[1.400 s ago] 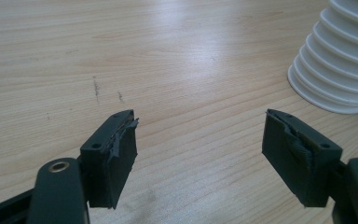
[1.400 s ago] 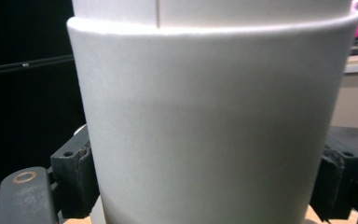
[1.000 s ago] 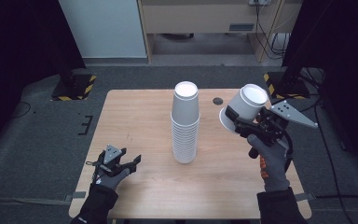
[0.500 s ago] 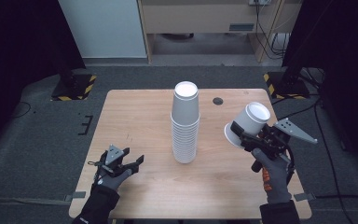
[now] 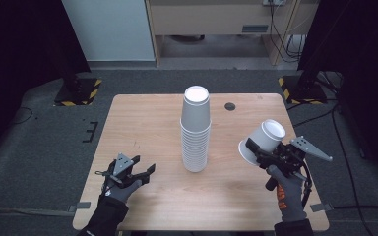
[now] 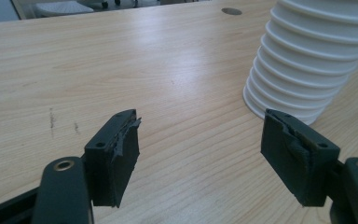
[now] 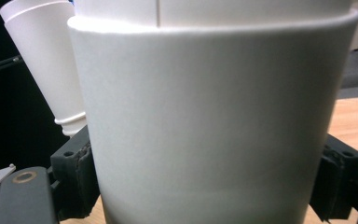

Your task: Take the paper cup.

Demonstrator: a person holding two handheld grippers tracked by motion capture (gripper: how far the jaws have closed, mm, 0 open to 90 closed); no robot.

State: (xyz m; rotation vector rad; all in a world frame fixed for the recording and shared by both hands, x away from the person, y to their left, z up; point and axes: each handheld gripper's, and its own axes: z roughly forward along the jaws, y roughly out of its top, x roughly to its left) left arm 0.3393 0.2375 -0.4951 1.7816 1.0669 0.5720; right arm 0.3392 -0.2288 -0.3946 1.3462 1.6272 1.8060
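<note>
- paper cup sits pinched in our right claw, tilted and lifted over the tabletop's right side, well apart from the stack of white cups at the middle.
- our left claw rests low at the near left of the tabletop, spread wide and holding nothing, with the stack just beyond it.

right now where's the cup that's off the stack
In the high view the loose cup is clamped in the right hand-held gripper, tilted above the table's right side, to the right of the cup stack.
</note>
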